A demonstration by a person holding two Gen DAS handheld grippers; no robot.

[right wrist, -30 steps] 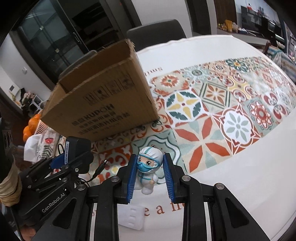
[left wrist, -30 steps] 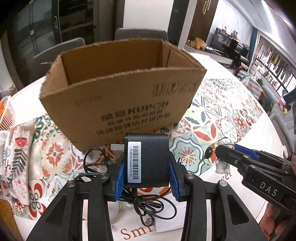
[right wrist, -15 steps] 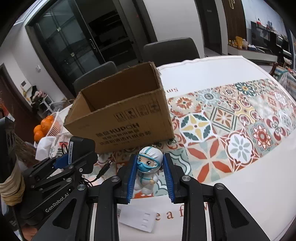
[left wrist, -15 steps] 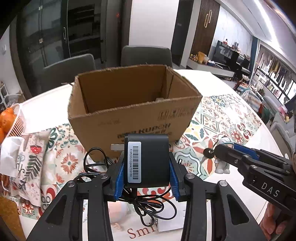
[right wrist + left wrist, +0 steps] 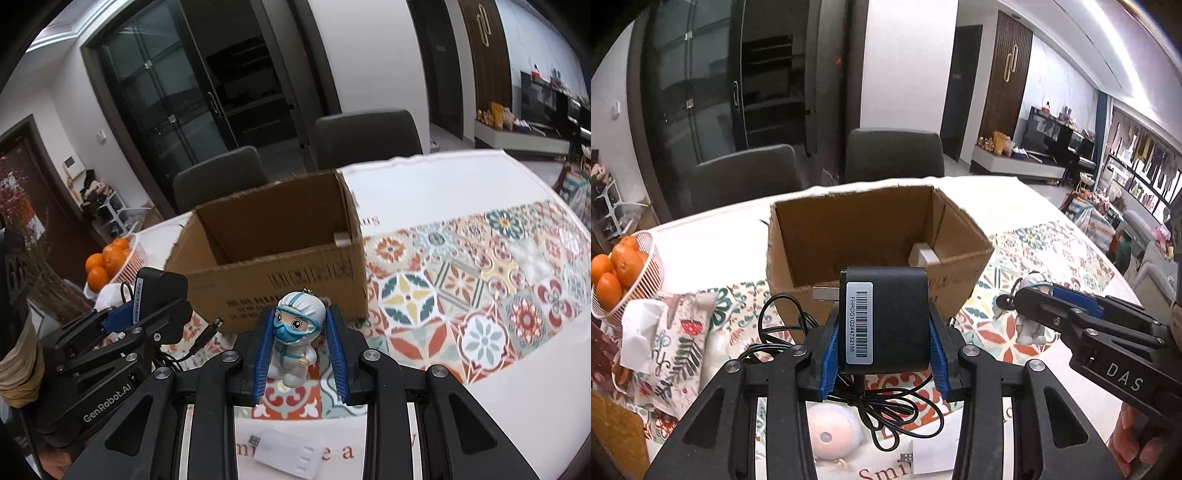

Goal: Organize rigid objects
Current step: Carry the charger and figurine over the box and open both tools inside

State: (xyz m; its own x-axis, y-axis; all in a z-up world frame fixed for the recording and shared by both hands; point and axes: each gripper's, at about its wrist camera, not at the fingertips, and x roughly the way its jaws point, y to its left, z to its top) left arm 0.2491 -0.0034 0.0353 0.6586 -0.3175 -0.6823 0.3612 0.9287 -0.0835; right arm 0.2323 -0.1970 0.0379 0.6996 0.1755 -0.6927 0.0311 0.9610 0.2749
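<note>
Two grippers hang above the patterned tablecloth (image 5: 461,295), each clamped on something. The left gripper (image 5: 882,354) pinches a boxy matte-black adapter (image 5: 886,317) with a barcode sticker, its thin cable (image 5: 897,410) dangling in loops. The right gripper (image 5: 299,354) squeezes a glossy rounded figurine (image 5: 295,332) between ribbed blue pads. Just beyond stands an open corrugated cardboard box (image 5: 871,236) holding a small white block (image 5: 923,255).

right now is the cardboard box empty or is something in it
Not empty. The open-topped cardboard box holds a small white block in its far right corner; the rest of its floor is hidden.
</note>
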